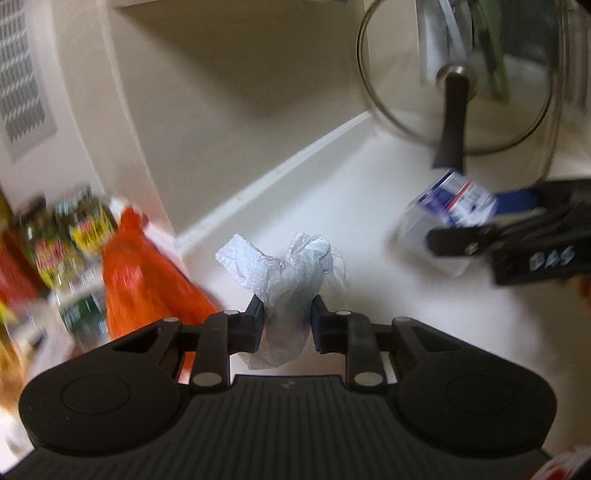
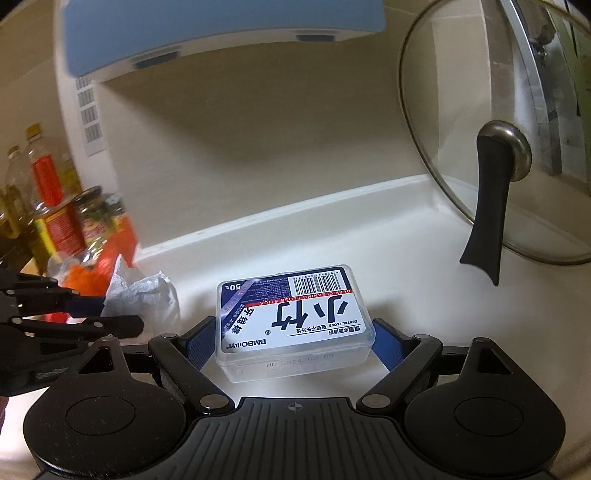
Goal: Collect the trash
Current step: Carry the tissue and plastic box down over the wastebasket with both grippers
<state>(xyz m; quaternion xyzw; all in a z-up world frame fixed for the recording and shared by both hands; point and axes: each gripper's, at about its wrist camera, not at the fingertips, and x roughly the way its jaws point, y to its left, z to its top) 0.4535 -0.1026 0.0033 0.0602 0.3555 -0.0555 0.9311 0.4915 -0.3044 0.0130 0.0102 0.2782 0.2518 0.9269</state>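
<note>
A crumpled white tissue [image 1: 291, 273] sticks up between the fingers of my left gripper [image 1: 288, 317], which is shut on it just above the white counter [image 1: 351, 192]. From the right wrist view the same tissue [image 2: 147, 295] shows at the far left, with the left gripper [image 2: 110, 314] beside it. My right gripper [image 2: 295, 343] has its blue pads [image 2: 201, 343] pressed on both short sides of a clear plastic dental floss box [image 2: 295, 314] with a blue and white label. In the left wrist view the floss box [image 1: 454, 201] appears tilted in the right gripper [image 1: 465, 221].
A glass pot lid [image 2: 480, 92] with a black handle [image 2: 487, 206] leans against things at the right. Bottles and jars [image 2: 48, 206] and an orange bag [image 1: 140, 269] crowd the left. A backsplash wall runs behind the counter, and a blue-topped white appliance [image 2: 221, 29] hangs overhead.
</note>
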